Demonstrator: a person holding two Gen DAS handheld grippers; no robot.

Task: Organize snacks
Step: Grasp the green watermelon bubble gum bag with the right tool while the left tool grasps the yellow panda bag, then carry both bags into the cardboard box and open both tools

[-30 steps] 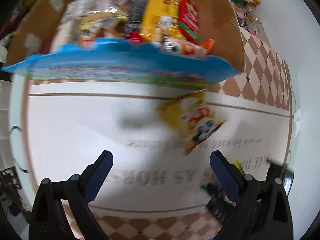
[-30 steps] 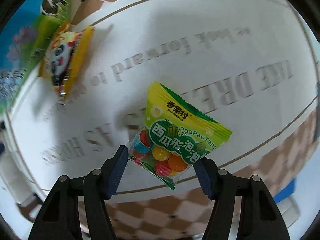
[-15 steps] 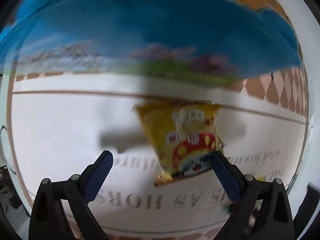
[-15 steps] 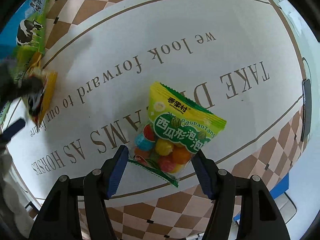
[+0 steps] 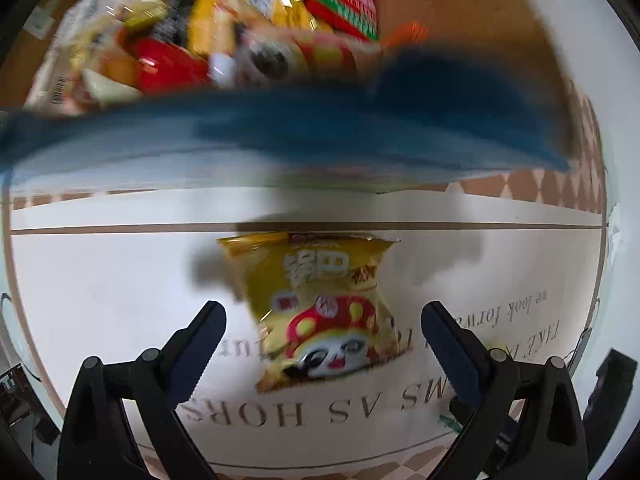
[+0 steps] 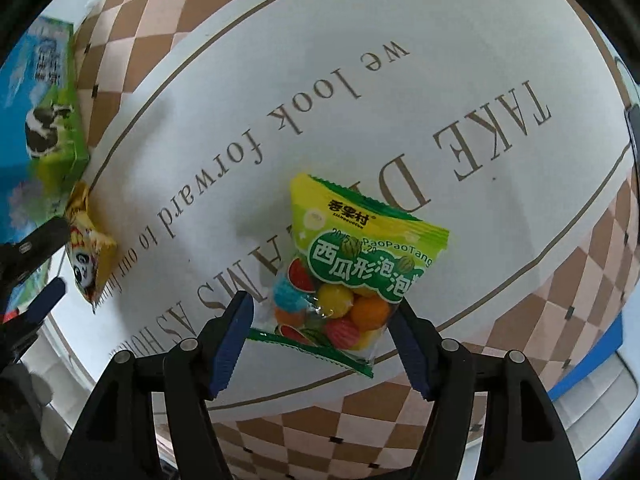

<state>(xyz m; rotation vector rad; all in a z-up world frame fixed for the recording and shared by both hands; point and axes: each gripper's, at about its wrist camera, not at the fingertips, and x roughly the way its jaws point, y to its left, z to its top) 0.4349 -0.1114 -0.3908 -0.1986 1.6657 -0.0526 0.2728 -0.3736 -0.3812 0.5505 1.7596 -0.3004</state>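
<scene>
1. A home setting: the worktop [image 6: 400, 128] wears a checked cloth printed with a decorative motto.
2. At 12 o'clock, a cardboard box [image 5: 440, 8] holds mixed snack packets [image 5: 248, 36].

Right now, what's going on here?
A person with tongs in each hand is sorting snack packs on a printed tablecloth. The left tongs hang open around a yellow panda snack bag lying flat. The right tongs are opening, with a green bubble-gum bag between their tips. A cardboard box of snacks sits behind.
</scene>
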